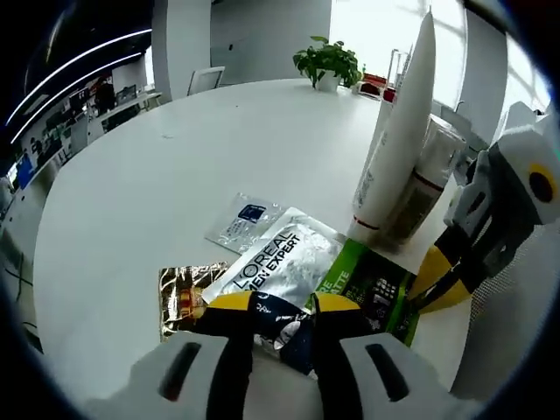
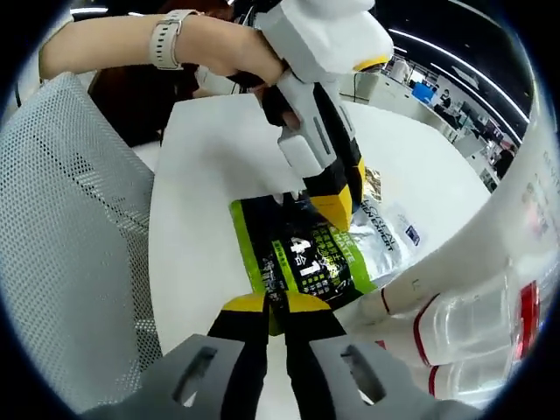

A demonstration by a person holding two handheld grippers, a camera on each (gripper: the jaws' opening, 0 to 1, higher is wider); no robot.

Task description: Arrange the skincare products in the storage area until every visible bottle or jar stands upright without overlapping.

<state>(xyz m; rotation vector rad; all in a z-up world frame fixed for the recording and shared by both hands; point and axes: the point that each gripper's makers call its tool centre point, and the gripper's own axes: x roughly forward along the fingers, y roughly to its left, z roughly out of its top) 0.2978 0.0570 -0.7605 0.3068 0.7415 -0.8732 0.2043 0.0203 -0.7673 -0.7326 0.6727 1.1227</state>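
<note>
On the white desk (image 1: 131, 201), my left gripper (image 1: 284, 306) fingers clamp the sachet pile's dark packet (image 1: 284, 328); my right gripper (image 2: 284, 304) fingers pinch the green sachet (image 2: 302, 258) beside upright tubes (image 1: 398, 131).

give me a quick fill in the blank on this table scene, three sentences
1. The green packet is pinched at its edge by the ____ tongs.
2. The tall white tube stands ____ on the table.
3. The silver sachet lies ____ on the table.

Missing words: right; upright; flat
</note>
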